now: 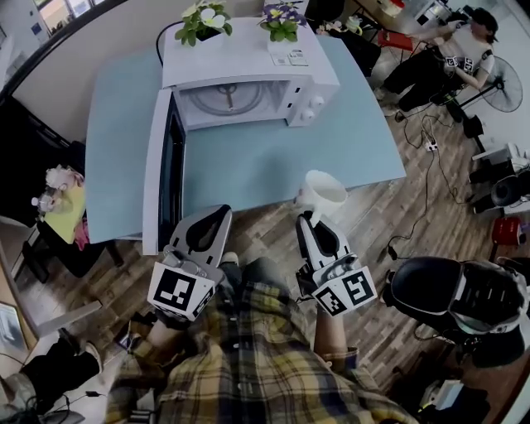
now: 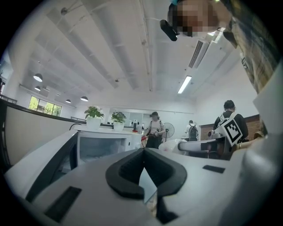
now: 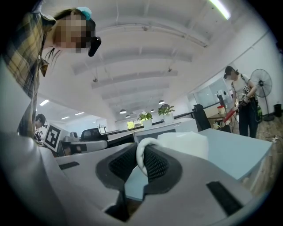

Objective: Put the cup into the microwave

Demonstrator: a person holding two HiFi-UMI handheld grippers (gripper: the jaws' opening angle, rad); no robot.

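At the table (image 1: pixel 248 170) edge before the open microwave (image 1: pixel 248 79), right gripper (image 1: pixel 308 219) grasps the cup (image 1: pixel 325 192); left gripper (image 1: pixel 218 212) clenched empty.

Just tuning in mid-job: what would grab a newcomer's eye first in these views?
The white cup, pinched by its handle in the right hand-held gripper, hangs at the near edge of the blue table. Beyond it the white microwave stands with its door swung wide open and two potted plants on top.
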